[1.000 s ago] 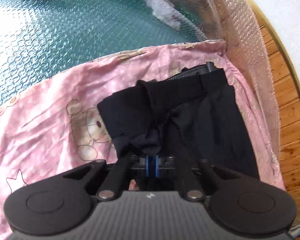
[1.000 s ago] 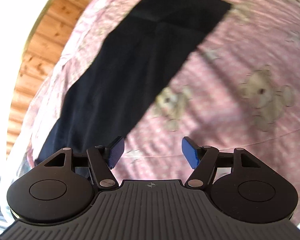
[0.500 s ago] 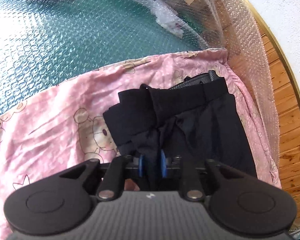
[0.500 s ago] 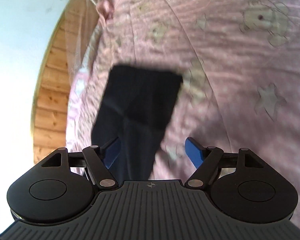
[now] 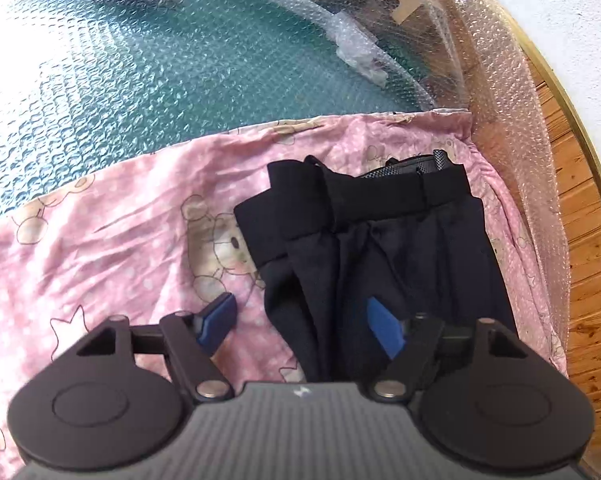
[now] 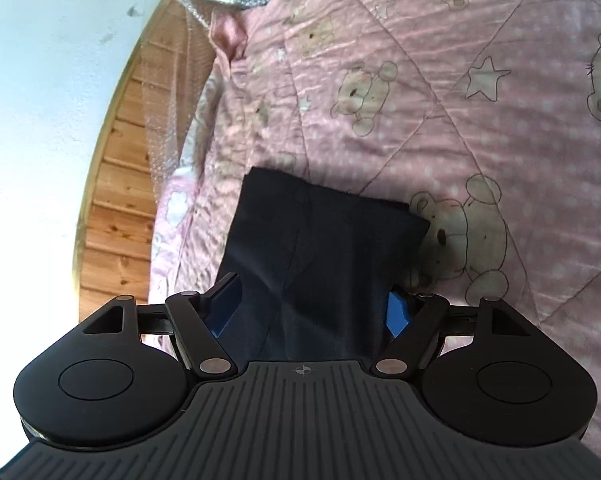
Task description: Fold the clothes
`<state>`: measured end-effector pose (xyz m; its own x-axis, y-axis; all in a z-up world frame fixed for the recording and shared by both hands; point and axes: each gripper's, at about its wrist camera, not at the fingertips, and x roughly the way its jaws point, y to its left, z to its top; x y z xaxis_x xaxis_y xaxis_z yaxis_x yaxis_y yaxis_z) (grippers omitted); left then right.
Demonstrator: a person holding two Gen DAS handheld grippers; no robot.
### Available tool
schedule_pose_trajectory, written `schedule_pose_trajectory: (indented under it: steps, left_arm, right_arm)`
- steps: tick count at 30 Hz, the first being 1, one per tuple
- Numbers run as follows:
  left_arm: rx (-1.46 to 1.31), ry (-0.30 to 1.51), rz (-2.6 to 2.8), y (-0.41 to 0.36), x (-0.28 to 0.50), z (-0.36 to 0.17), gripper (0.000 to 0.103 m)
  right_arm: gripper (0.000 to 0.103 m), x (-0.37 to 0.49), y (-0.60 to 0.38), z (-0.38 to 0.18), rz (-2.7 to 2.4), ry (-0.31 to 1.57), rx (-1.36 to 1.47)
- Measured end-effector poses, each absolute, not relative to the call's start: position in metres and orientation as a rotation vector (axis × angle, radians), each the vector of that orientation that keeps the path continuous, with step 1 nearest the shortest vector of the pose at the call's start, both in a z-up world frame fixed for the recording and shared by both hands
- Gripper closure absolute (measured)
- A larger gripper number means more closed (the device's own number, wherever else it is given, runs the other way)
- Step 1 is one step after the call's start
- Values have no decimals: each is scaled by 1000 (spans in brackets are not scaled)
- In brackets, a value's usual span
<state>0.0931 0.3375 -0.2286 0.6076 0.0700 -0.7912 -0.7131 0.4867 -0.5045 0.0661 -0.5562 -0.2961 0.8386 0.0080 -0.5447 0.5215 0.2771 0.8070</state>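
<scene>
Black trousers [image 5: 384, 248] lie on the pink bear quilt [image 5: 112, 236], waist end bunched, legs lengthwise; more folding seems left. Left gripper [image 5: 302, 322], jaws just opening, holds nothing; right gripper [image 6: 310, 312] gapes empty over the leg end

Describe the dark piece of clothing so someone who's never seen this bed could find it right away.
Start at the pink quilt printed with teddy bears and stars, then go to its side nearest the wooden floor. The black trousers lie there, waistband rumpled at one end and the leg end flat. They are the only dark, unpatterned thing on the pink.
</scene>
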Motion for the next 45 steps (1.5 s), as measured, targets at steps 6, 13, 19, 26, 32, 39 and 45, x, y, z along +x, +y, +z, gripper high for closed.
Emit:
schedule_pose_trajectory:
  steps: [6, 13, 19, 26, 32, 39, 45]
  left_arm:
    - [-1007, 736, 515, 347, 85, -238, 28]
    - [-1123, 695, 475, 353, 103, -243, 32]
    - [-1155, 668, 451, 363, 114, -249, 91]
    - [-935, 561, 316, 349, 143, -142, 95]
    - [-975, 752, 512, 350, 27, -193, 95]
    - [-965, 794, 596, 354, -9, -220, 94]
    - [-970, 792, 572, 354, -23, -220, 93]
  right_arm:
    - [27, 67, -554, -298, -355, 492, 1229]
    - [20, 74, -555, -294, -372, 493, 1229]
    - [67, 97, -556, -285, -384, 601, 1141]
    - [103, 120, -570, -197, -361, 471, 1044]
    - [103, 33, -562, -213, -467, 556, 1045]
    - [103, 0, -565, -258, -548, 667, 1054]
    - [101, 6, -567, -255, -514, 786, 917]
